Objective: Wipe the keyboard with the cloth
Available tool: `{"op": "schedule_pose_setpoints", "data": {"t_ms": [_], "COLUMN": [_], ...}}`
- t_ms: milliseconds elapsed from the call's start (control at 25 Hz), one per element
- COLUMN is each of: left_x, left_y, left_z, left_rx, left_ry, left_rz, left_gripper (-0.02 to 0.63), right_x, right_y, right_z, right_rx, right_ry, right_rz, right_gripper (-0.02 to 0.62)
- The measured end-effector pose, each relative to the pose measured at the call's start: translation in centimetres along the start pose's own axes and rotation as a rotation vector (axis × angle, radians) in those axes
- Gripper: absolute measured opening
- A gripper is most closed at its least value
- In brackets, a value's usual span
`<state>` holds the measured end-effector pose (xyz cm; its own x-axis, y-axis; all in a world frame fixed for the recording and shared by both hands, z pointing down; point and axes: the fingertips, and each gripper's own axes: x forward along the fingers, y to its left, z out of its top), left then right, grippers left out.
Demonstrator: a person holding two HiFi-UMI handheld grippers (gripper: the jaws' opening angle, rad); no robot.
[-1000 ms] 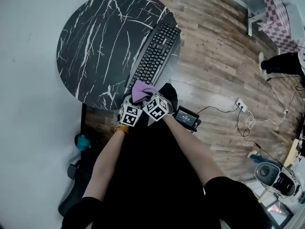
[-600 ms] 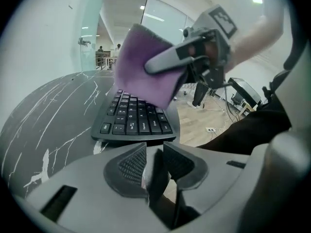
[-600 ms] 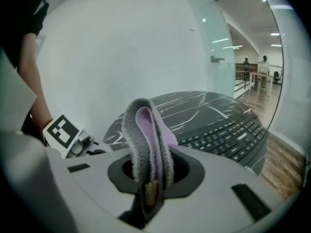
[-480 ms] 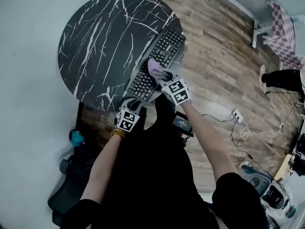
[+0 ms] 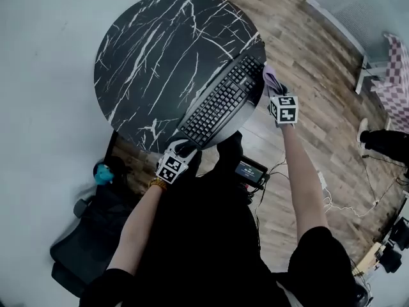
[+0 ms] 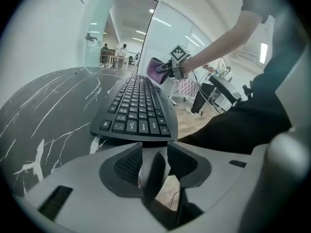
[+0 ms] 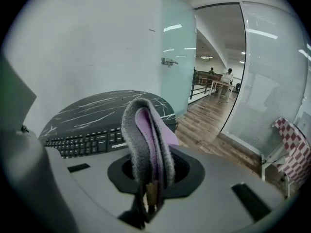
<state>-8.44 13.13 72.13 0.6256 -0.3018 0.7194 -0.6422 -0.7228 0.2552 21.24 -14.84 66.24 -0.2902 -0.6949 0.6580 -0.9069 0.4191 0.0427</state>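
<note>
A black keyboard [image 5: 223, 101] lies slantwise on the right part of the round black marble table [image 5: 160, 56]. My left gripper [image 5: 184, 148] rests at the keyboard's near end. Its jaws have just been opening, and in the left gripper view [image 6: 154, 161] they stand apart with nothing pressed between the pads; the keyboard [image 6: 138, 106] begins right ahead. My right gripper [image 5: 274, 87] hangs past the keyboard's far end, at the table's right edge. It is shut on a folded purple and grey cloth [image 5: 270, 77], which stands up between the jaws [image 7: 150, 171] as a thick fold [image 7: 148, 135].
A dark office chair [image 5: 83, 235] stands at the lower left beside a teal object [image 5: 102, 173]. On the wooden floor lie a small device with a screen [image 5: 250, 171] and cables [image 5: 323, 184]. A checked seat [image 5: 396, 69] and someone's dark shoe [image 5: 383, 139] are at the right.
My right gripper has carried the cloth from the keyboard's near end, along it, to beyond its far end. The left gripper stayed at the near end.
</note>
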Motion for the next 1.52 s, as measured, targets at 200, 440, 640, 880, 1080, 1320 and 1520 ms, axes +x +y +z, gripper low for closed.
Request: {"op": "schedule_pose_setpoints", "data": {"t_ms": [200,440,640,880,1080,1320,1520], "left_x": [0.0,0.2,0.1,0.2,0.2,0.1,0.1], "left_y": [0.4,0.3,0.6,0.5,0.5,0.5,0.4], "left_z": [0.3,0.1,0.3,0.3,0.3,0.4,0.3], "left_rx": [-0.025,-0.092,-0.094,-0.098,-0.095,-0.098,-0.082], "left_ry": [-0.016,-0.026,-0.038,-0.036,-0.034,-0.026,-0.021], "left_rz": [0.048,0.083,0.092,0.09,0.088,0.069,0.059], "left_gripper": [0.16,0.16,0.156,0.156,0.153,0.152,0.152], "right_x": [2.9,5.2,5.7,5.2,4.7,4.3,4.0], "right_y": [-3.1,-0.3,0.2,1.1,2.3,3.5,4.4], "right_z": [0.4,-2.0,-2.3,-3.0,-3.1,-3.4,-3.8], "right_rx": [-0.008,-0.054,0.012,0.035,0.012,0.046,0.047], "right_ry": [0.031,0.118,0.104,0.119,0.14,0.143,0.137], "right_rz": [-0.026,0.029,-0.029,-0.048,-0.077,-0.084,-0.093], "right_gripper": [0.069,0.069,0.069,0.064,0.063,0.063,0.063]}}
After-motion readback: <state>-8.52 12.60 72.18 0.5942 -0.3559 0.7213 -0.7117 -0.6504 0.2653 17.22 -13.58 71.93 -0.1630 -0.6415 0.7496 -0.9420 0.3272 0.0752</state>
